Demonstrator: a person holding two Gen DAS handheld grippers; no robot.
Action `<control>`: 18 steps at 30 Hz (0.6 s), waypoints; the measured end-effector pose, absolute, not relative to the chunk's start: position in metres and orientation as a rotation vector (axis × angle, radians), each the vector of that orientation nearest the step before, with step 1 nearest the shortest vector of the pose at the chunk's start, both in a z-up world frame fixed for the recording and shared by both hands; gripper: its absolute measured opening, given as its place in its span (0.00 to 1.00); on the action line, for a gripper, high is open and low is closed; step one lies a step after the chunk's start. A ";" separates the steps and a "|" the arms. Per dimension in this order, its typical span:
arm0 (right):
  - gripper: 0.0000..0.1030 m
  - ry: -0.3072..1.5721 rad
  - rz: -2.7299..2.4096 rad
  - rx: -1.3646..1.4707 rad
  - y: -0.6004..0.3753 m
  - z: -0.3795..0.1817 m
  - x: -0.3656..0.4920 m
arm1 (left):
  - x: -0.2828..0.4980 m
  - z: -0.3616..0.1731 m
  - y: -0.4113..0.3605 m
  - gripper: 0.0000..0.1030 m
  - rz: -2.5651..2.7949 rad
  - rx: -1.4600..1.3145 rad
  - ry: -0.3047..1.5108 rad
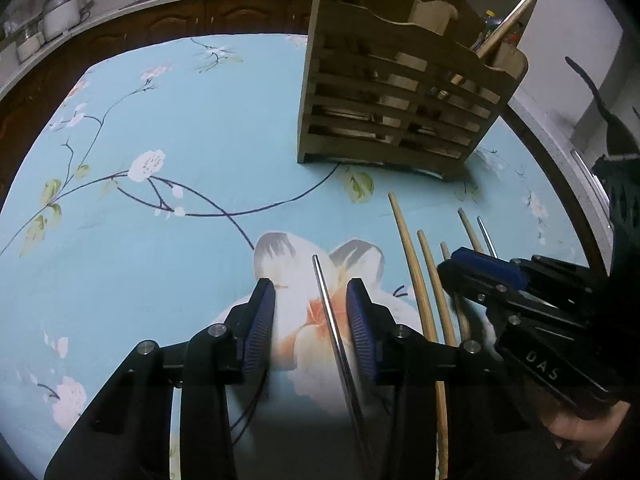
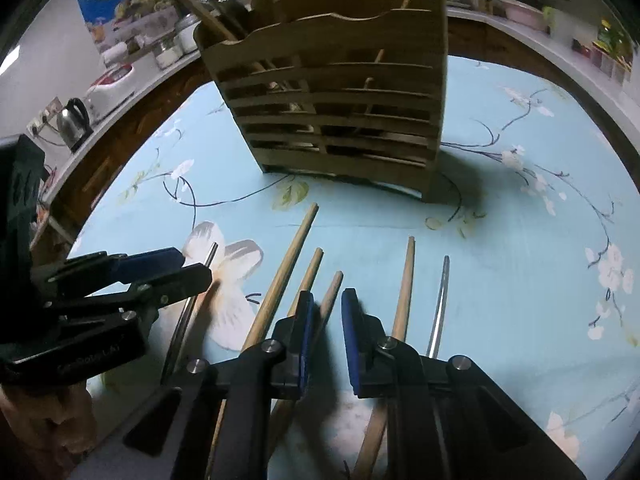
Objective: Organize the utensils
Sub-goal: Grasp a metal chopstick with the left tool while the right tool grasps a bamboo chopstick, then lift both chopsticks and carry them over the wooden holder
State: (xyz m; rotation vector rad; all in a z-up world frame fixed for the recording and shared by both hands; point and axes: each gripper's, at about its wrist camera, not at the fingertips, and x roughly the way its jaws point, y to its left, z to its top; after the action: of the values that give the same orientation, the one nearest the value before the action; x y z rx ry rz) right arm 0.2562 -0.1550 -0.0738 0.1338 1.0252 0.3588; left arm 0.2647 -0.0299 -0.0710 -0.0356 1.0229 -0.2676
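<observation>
Both claws half-closed over chopsticks on blue floral cloth.
Left gripper (image 1: 311,300) straddles a thin shiny steel chopstick (image 1: 326,296) ungripped; right gripper (image 2: 327,308) brackets a pale wooden chopstick (image 2: 332,292), contact unclear.

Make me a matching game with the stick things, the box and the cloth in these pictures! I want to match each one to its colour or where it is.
Things:
1. metal chopstick
2. wooden holder
3. tablecloth
4. kettle

Descriptions:
A. light blue with flowers
B. on the counter behind the table
C. between the left gripper's fingers
D. standing upright, with slatted sides

Pairs: 1-C, 2-D, 3-A, 4-B
</observation>
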 end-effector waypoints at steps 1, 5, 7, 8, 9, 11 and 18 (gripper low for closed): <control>0.15 1.024 0.360 0.121 -0.153 -0.074 0.258 | 0.264 -0.071 -0.032 0.35 -0.268 -0.022 1.019; 0.16 1.017 0.360 0.077 -0.150 -0.073 0.255 | 0.261 -0.072 -0.040 0.27 -0.266 0.037 0.997; 0.13 1.013 0.353 0.088 -0.152 -0.073 0.253 | 0.260 -0.072 -0.042 0.20 -0.271 0.048 0.996; 0.12 1.011 0.345 0.096 -0.153 -0.072 0.253 | 0.260 -0.072 -0.041 0.12 -0.274 0.050 0.998; 0.09 1.010 0.337 0.110 -0.155 -0.072 0.252 | 0.259 -0.072 -0.043 0.08 -0.278 0.050 1.002; 0.06 1.014 0.340 0.156 -0.159 -0.072 0.251 | 0.258 -0.071 -0.044 0.06 -0.290 0.052 1.006; 0.05 0.951 0.374 0.309 -0.186 -0.048 0.226 | 0.241 -0.057 -0.027 0.04 -0.320 -0.044 0.992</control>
State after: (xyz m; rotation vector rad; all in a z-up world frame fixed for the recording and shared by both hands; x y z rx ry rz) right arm 0.2257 -0.1861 -0.0483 0.3086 0.9512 0.3741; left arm 0.2414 -0.0271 -0.0570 -0.0439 0.9916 -0.3196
